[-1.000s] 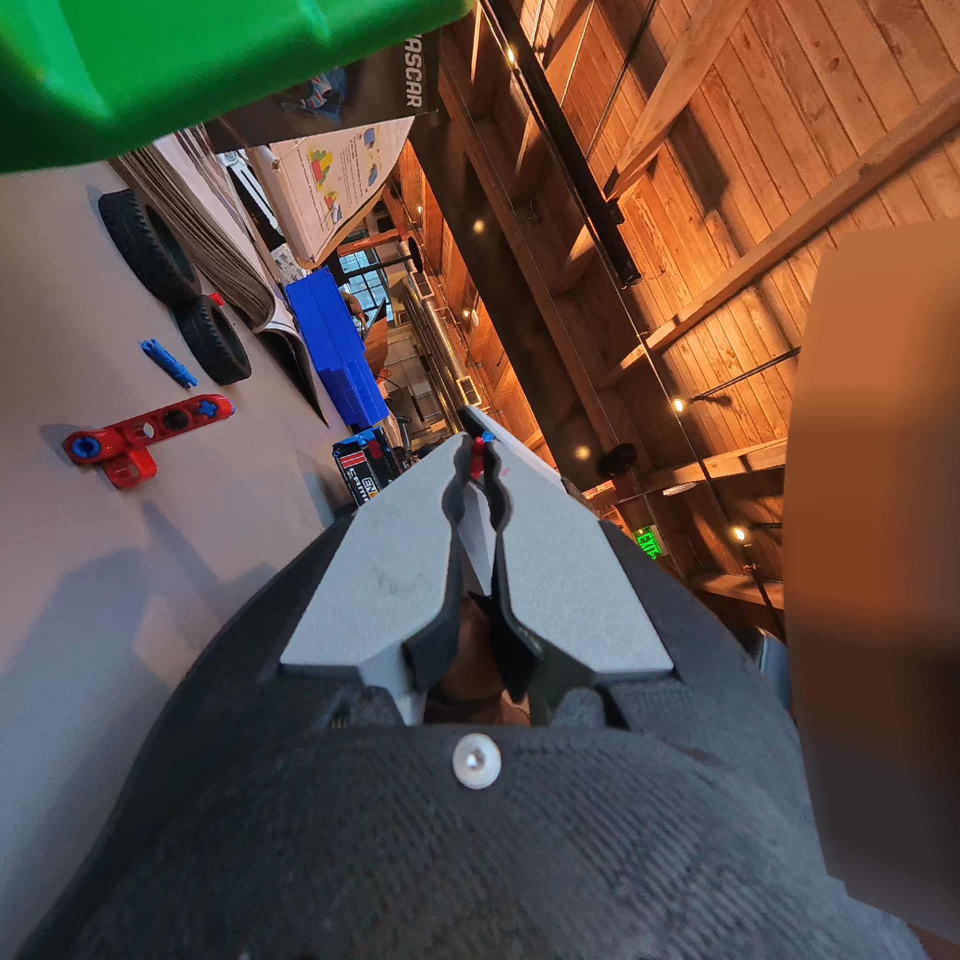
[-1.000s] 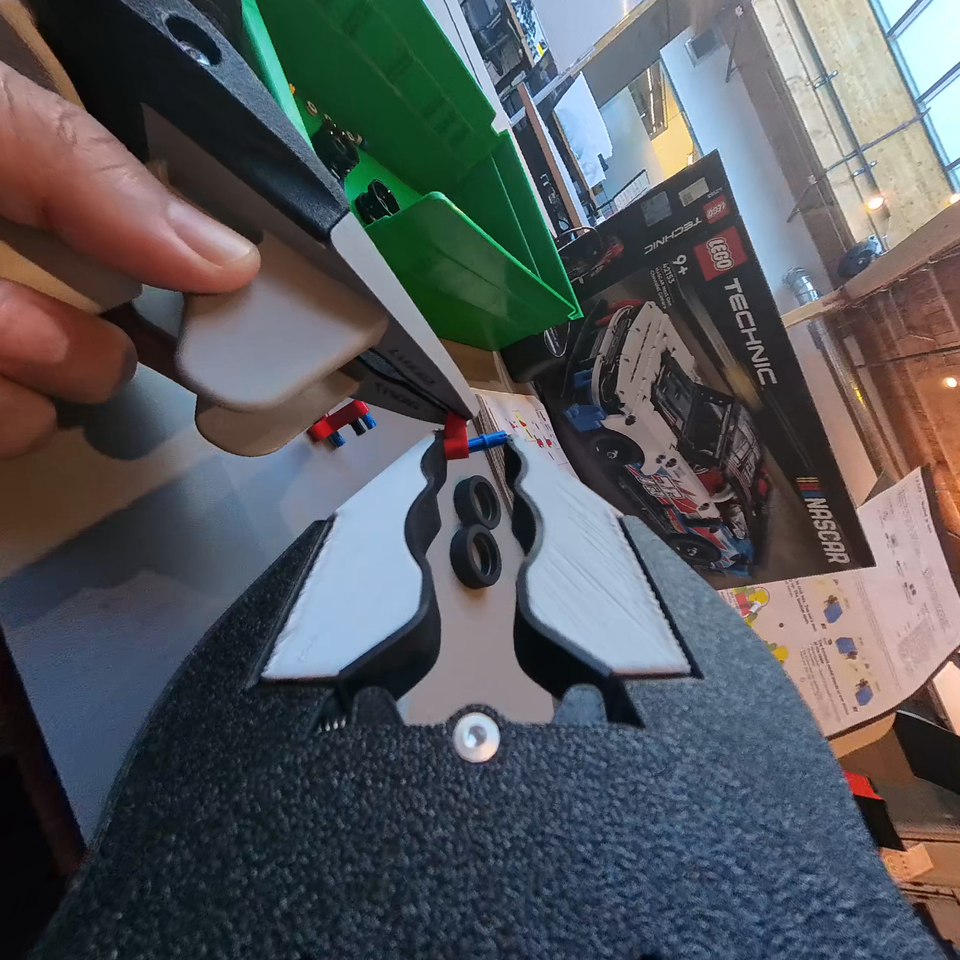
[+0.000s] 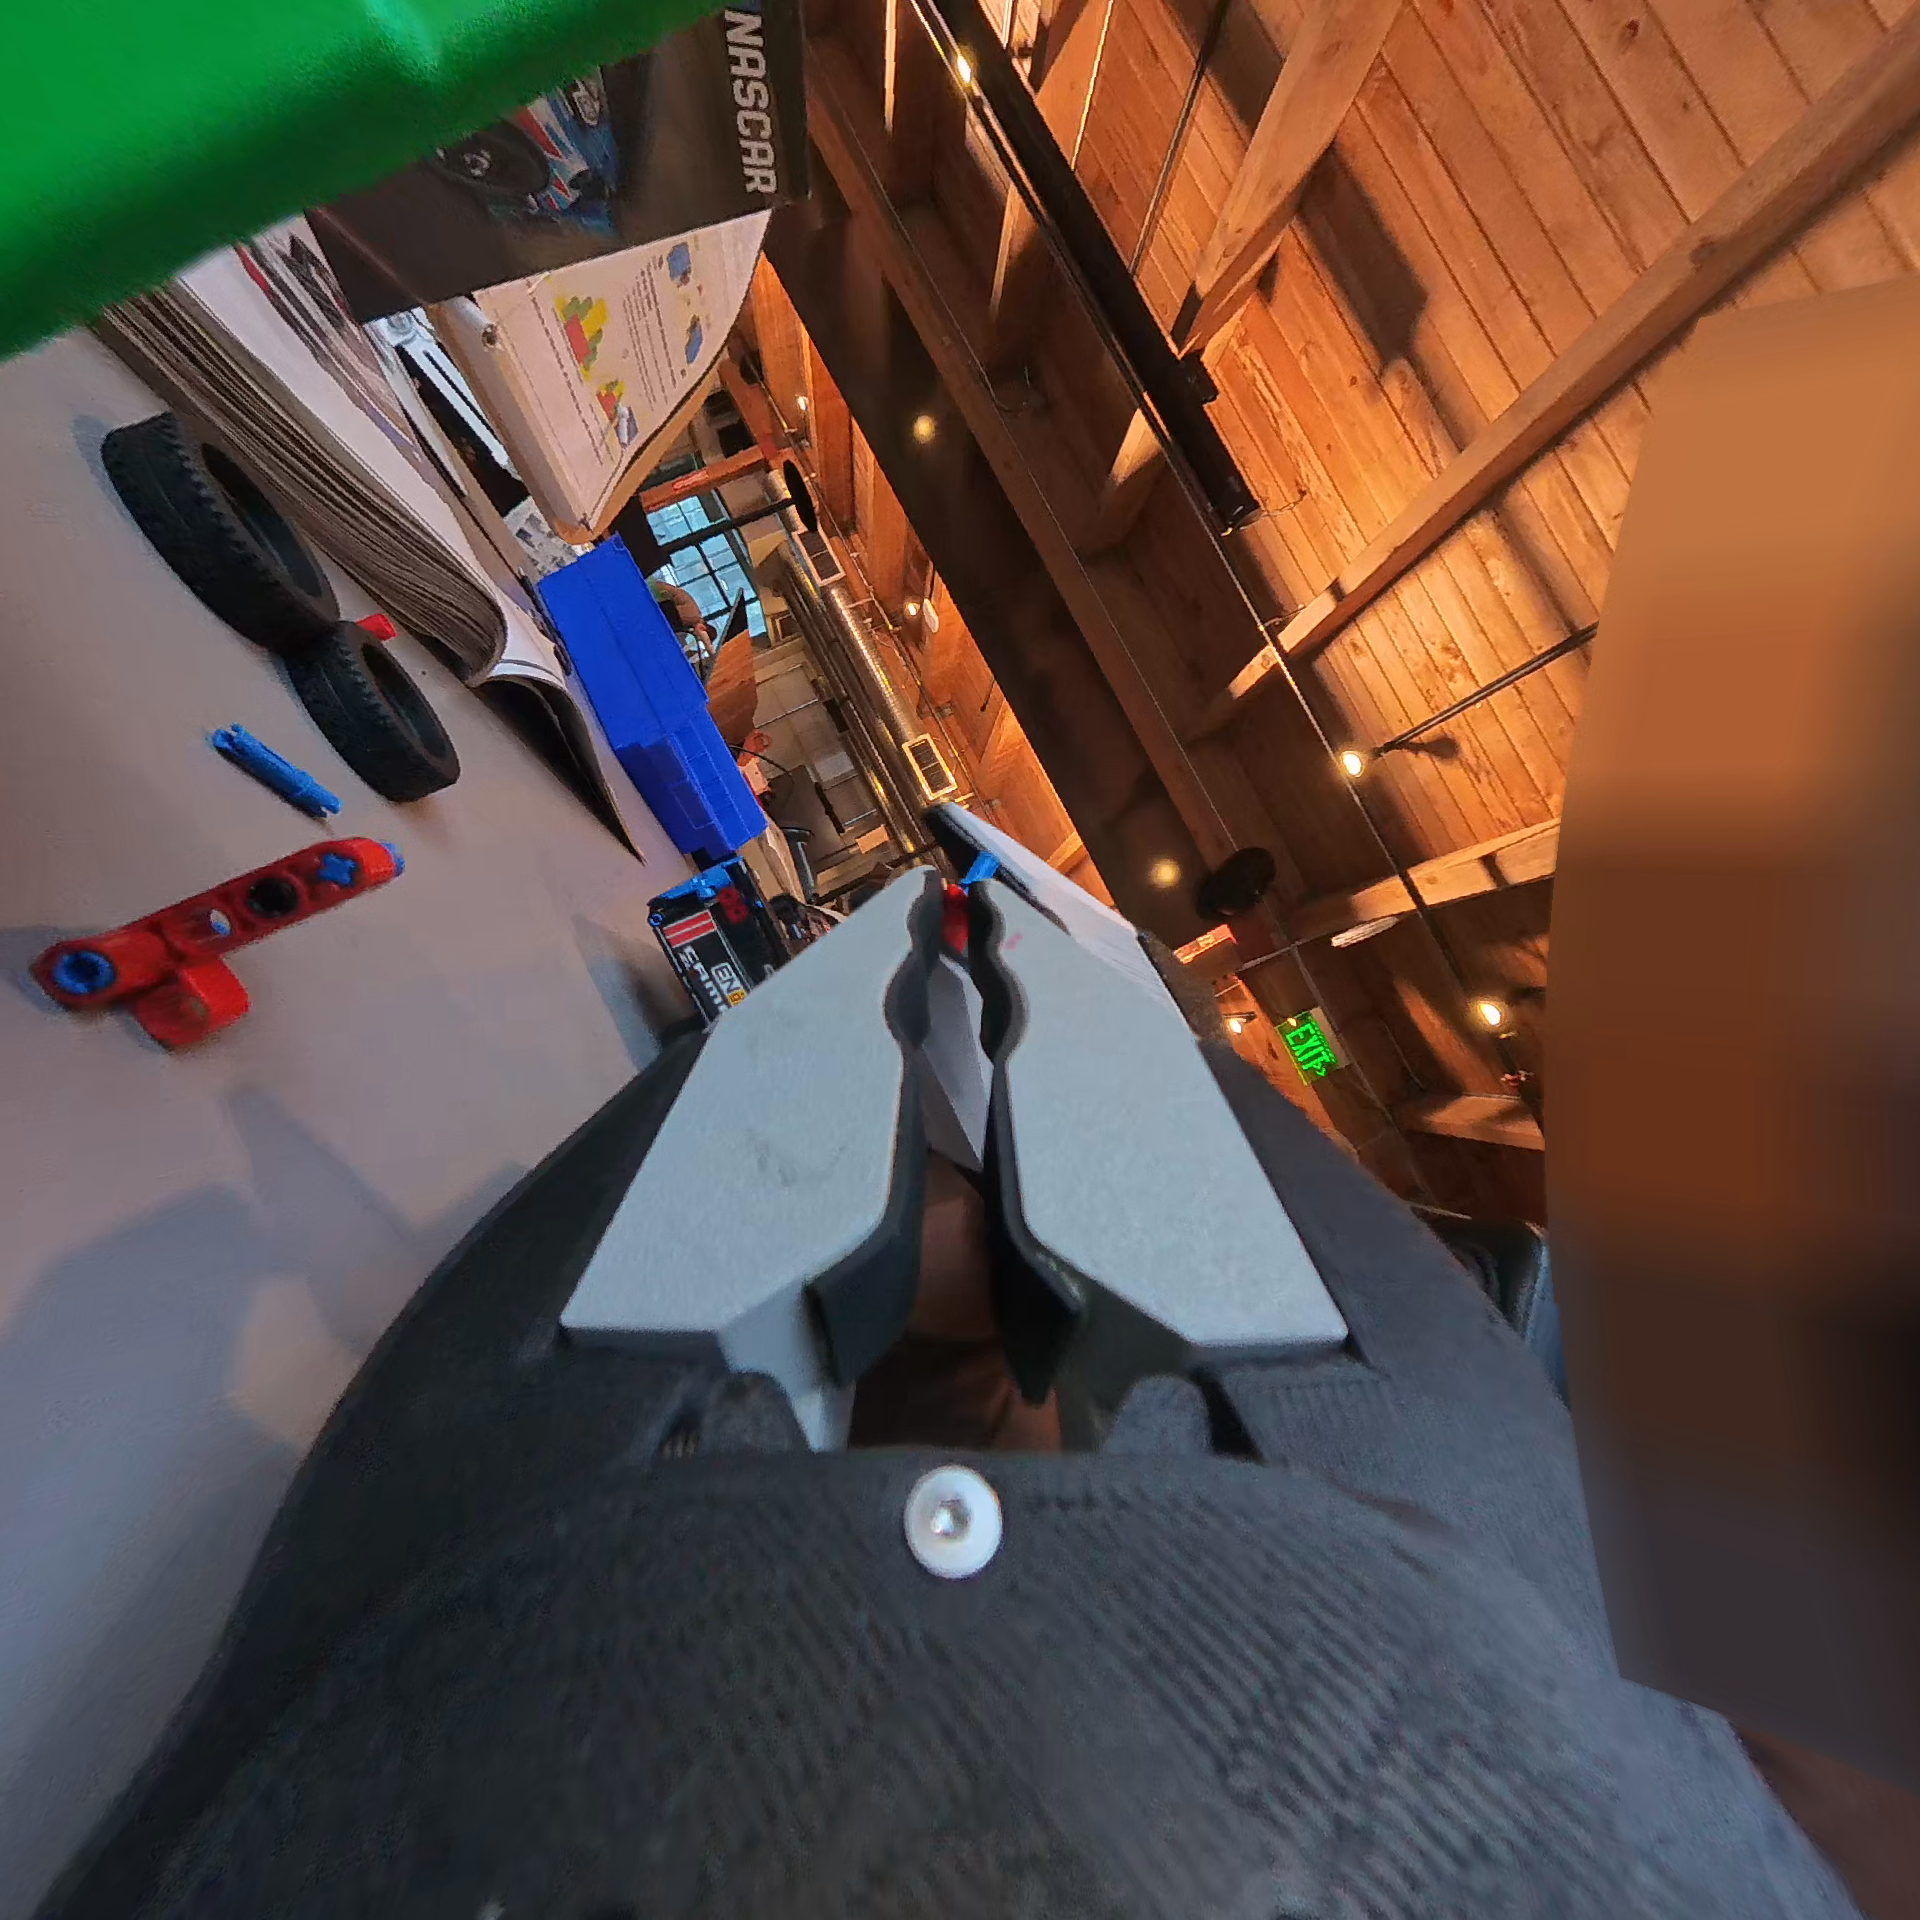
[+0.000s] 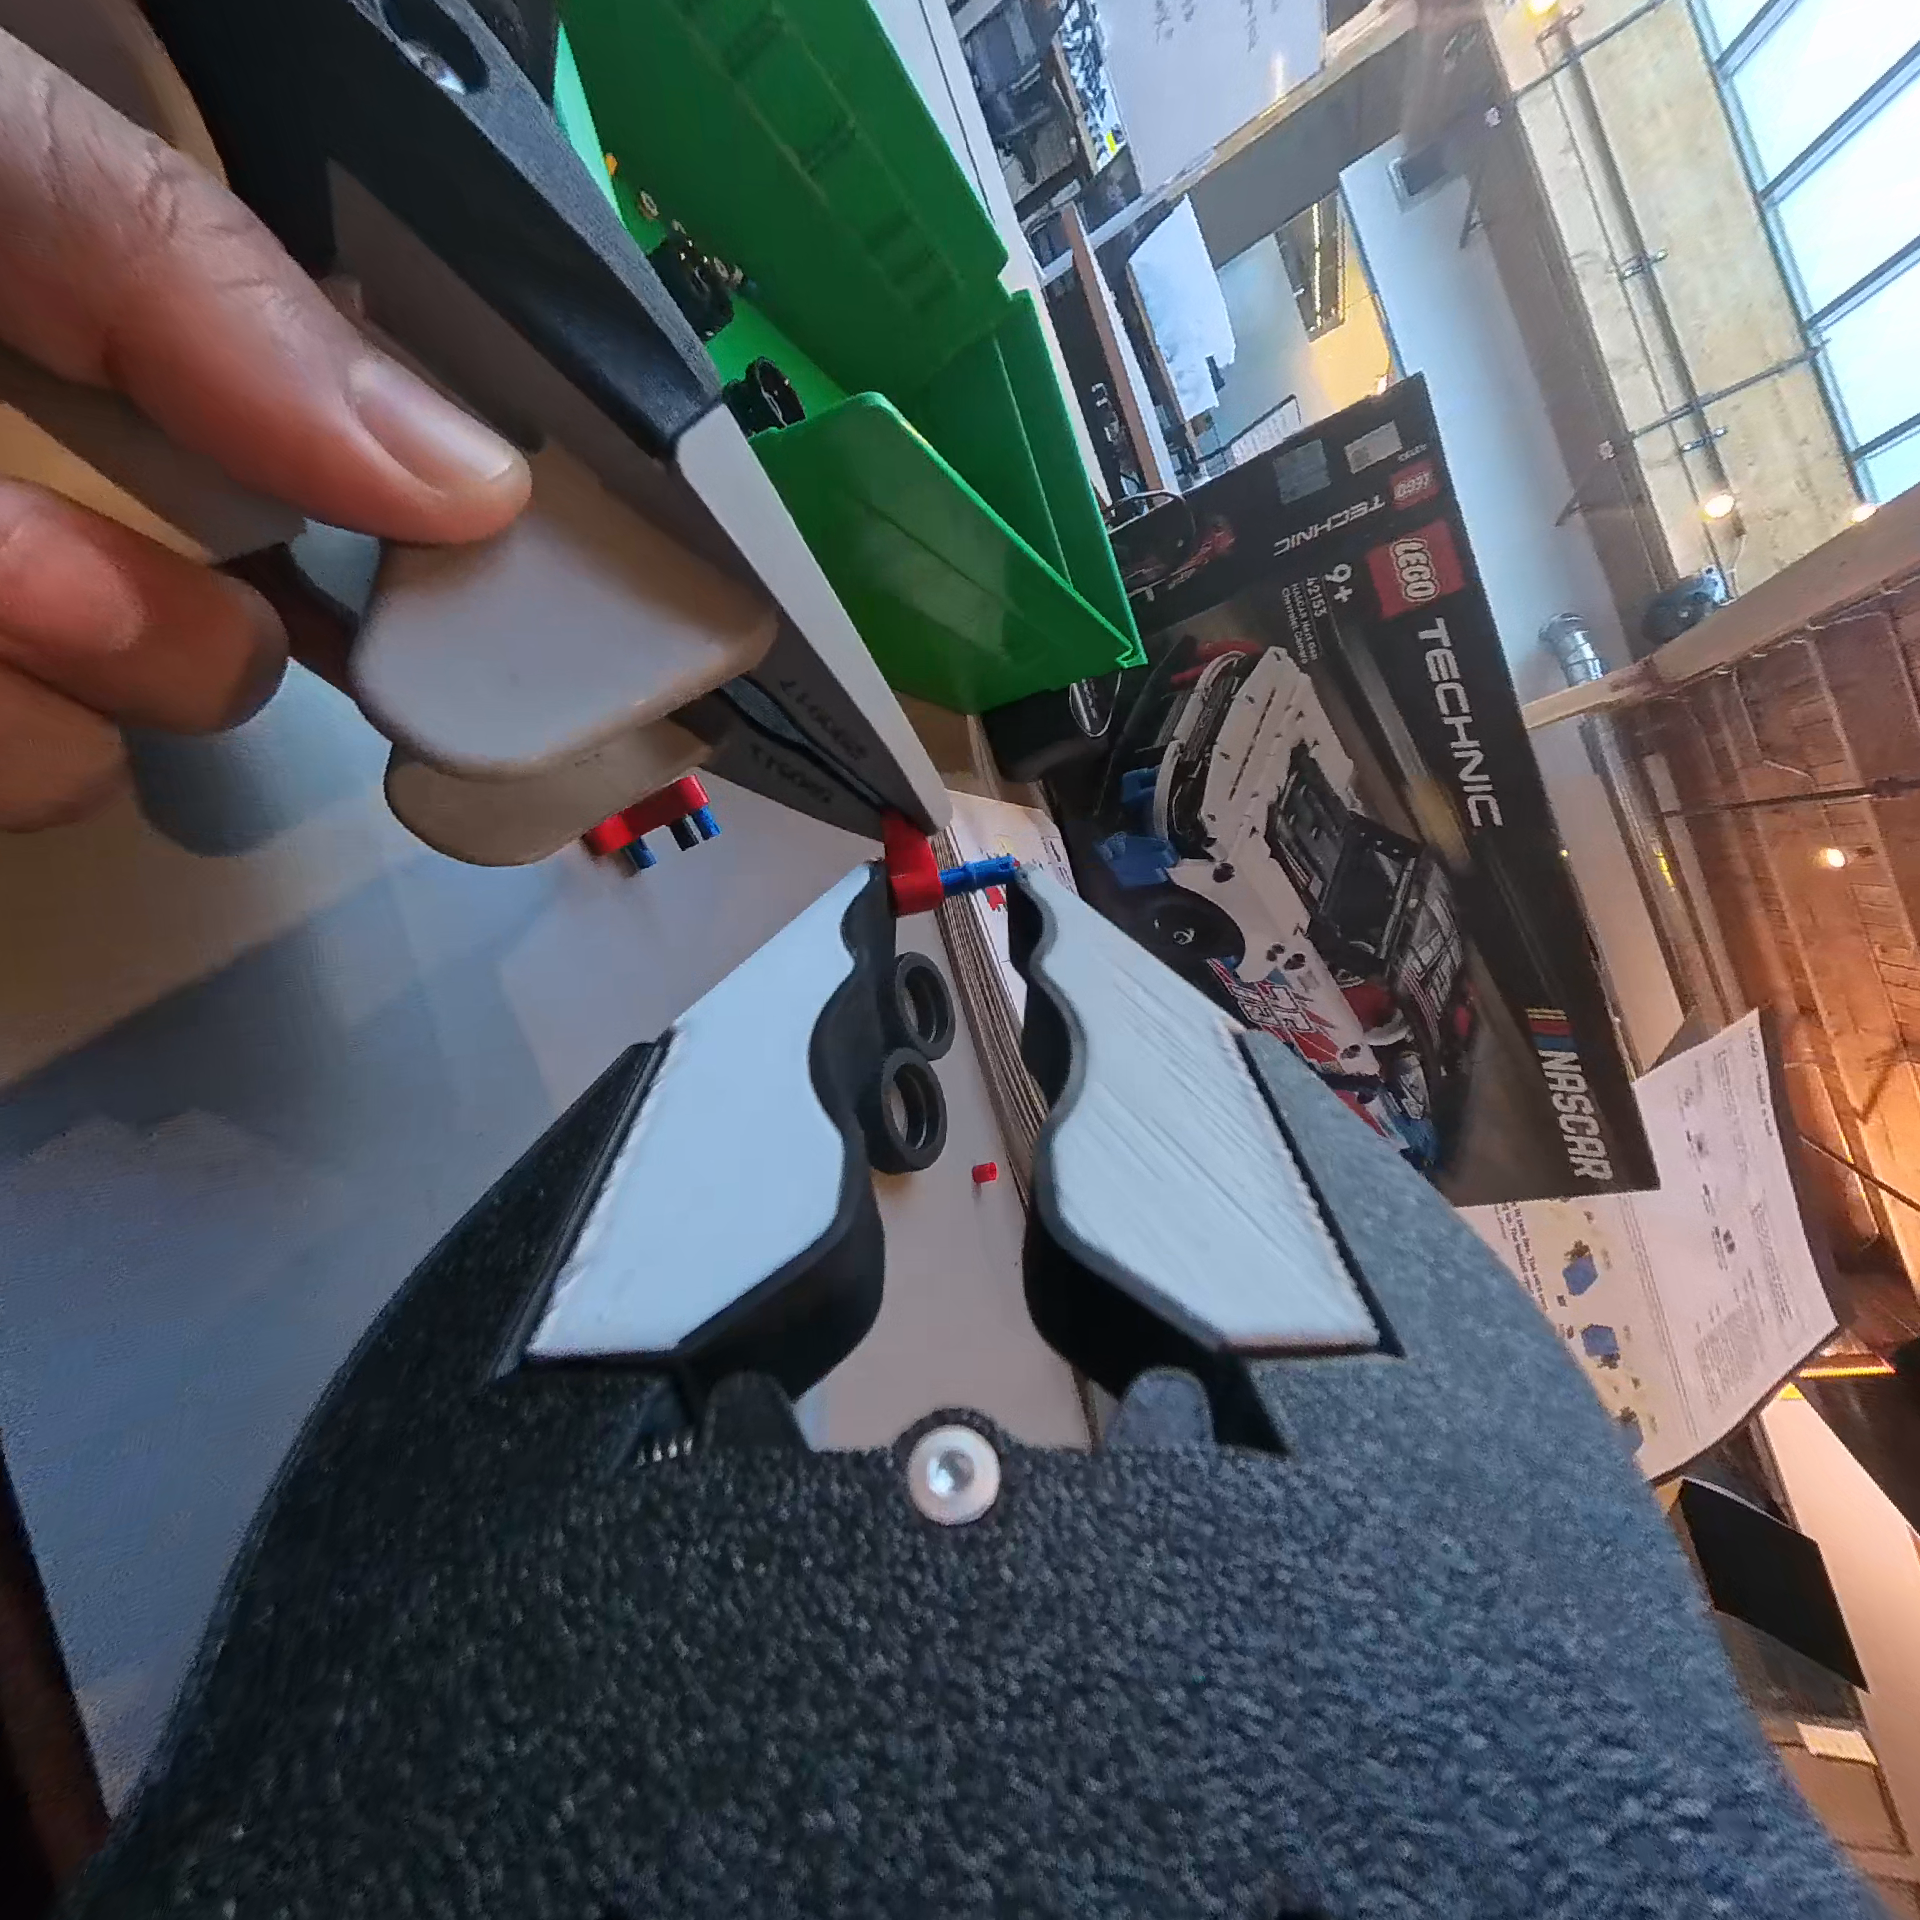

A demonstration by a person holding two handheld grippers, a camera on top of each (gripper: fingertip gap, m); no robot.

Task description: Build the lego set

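My left gripper (image 3: 954, 914) is shut on a small red connector (image 3: 954, 925) at its tips, raised above the grey table (image 3: 364, 1091). A blue pin (image 3: 977, 868) sticks out of the connector. In the right wrist view the left gripper (image 4: 914, 821) comes in from the upper left, held by a hand (image 4: 208, 416), with the red connector (image 4: 911, 868) and blue pin (image 4: 971, 876). My right gripper (image 4: 948, 883) is open; its fingertips stand close on either side of the connector and pin. I cannot tell if they touch.
On the table lie a red beam with blue pins (image 3: 208, 935), a loose blue pin (image 3: 275, 771), two black tyres (image 4: 914, 1060) and a tiny red piece (image 4: 983, 1172). Green bins (image 4: 935, 561), the set's box (image 4: 1351, 790), an instruction booklet (image 3: 343, 478) and a paper sheet (image 4: 1704, 1247) stand behind.
Both grippers have shifted only slightly. The left still grips the red connector, and the right fingers stay spread around the pin.
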